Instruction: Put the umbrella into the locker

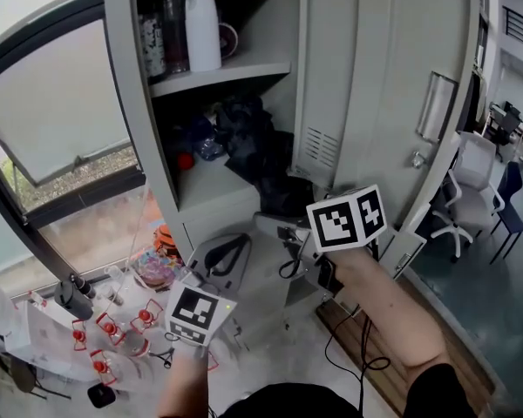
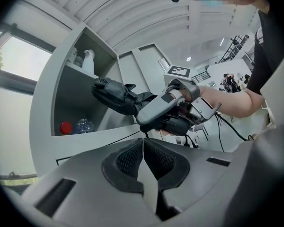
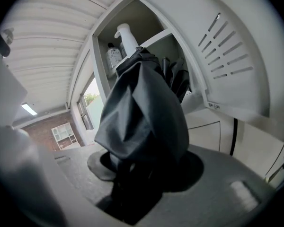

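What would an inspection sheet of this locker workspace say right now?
Surface: lower shelf of the locker, partly bare.
Job's things: dark folded umbrella, far end reaching into the lower compartment; locker door open.
Clutter: red object and clear bottle on the lower shelf; white spray bottle on the shelf above.
Grippers: right gripper fingers shut on the umbrella; left gripper shut, empty.
Cables: black cable hanging beside the right forearm.
Surroundings: window at left, office chairs at right.

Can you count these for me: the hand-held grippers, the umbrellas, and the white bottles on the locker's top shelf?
grippers: 2 (left gripper, right gripper)
umbrella: 1
white bottle: 1
total: 4
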The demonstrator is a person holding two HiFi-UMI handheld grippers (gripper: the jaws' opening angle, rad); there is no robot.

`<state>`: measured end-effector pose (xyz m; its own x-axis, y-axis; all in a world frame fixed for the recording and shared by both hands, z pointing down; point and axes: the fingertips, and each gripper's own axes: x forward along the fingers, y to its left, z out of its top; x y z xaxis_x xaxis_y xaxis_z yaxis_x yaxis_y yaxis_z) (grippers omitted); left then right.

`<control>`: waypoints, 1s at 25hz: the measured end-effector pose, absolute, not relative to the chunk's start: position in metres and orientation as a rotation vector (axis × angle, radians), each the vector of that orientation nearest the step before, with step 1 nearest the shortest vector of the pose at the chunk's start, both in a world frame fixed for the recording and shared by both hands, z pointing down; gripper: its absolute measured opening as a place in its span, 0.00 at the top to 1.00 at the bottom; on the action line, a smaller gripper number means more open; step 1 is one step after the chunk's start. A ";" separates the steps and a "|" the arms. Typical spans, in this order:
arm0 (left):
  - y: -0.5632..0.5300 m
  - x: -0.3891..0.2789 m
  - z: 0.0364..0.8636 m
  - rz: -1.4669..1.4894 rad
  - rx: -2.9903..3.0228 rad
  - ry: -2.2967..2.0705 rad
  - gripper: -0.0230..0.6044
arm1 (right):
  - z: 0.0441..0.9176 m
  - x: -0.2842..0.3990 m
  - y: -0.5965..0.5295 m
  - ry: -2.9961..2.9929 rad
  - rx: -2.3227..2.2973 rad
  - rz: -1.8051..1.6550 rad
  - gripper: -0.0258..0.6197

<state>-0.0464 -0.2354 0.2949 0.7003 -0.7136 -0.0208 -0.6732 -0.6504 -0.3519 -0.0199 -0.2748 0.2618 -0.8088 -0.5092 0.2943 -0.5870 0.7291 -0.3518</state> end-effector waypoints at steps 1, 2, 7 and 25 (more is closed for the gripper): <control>-0.239 -0.048 0.294 -0.174 -2.580 1.096 0.94 | 0.260 -0.020 -0.279 -2.741 0.875 0.668 0.63; -0.242 -0.050 0.294 -0.176 -2.581 1.106 0.94 | 0.259 -0.021 -0.282 -2.729 0.869 0.688 0.63; -0.242 -0.051 0.295 -0.155 -2.584 1.122 0.94 | 0.260 -0.022 -0.287 -2.693 0.842 0.792 0.63; -0.259 -0.053 0.300 -0.138 -2.590 1.157 0.94 | 0.248 -0.021 -0.320 -2.650 0.779 1.123 0.41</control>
